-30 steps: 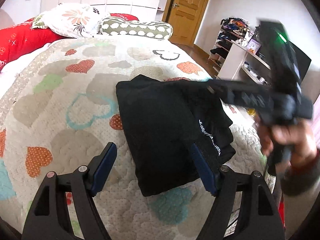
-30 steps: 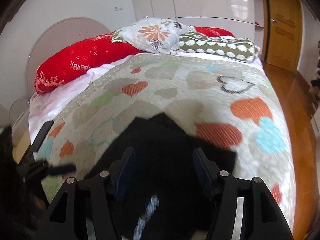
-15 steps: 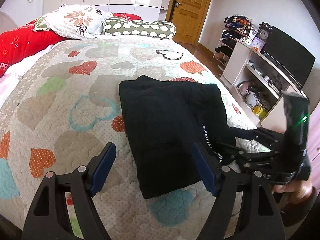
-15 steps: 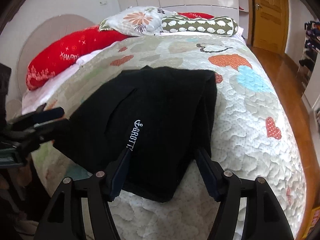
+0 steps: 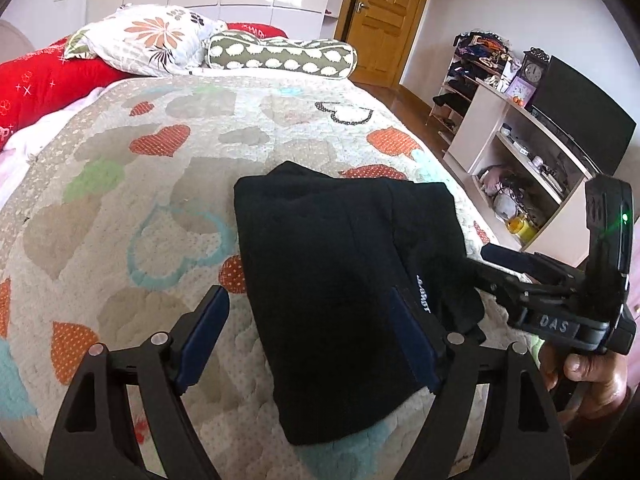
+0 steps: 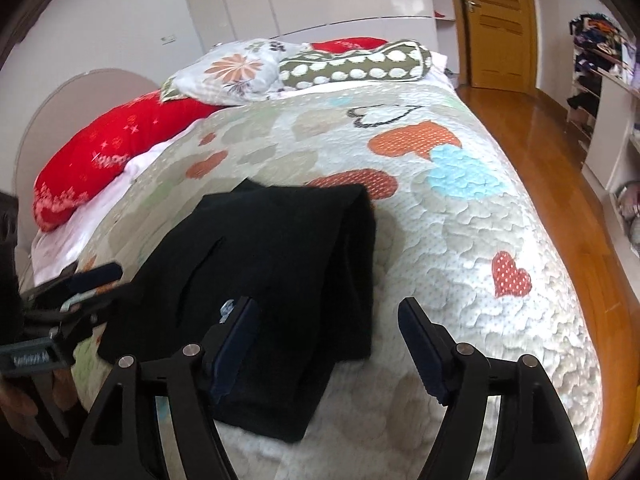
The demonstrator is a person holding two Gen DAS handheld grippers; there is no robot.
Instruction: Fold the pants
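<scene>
- The folded black pants (image 5: pixel 340 280) lay on the heart-patterned quilt (image 5: pixel 160 200), well short of the pillows (image 5: pixel 144 40).
- Left gripper (image 5: pixel 308 336) hovered over the pants, fingers wide.
- Right gripper (image 6: pixel 328 344) too, fingers wide, gripping nothing.

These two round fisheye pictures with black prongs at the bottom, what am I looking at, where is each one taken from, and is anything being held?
No robot here: a person holds a two-finger claw tool in each hand, each with a camera looking forward along its fingers. One picture is from the left claw, and the right claw shows at its right edge, with the person's hand gripping it. The other picture is from the right claw. On the heart-patterned quilted bedspread lies a folded pair of black pants. Both claws are open and hold nothing. At the head of the bed lie a red bolster, a floral pillow and a green spotted bolster.
</scene>
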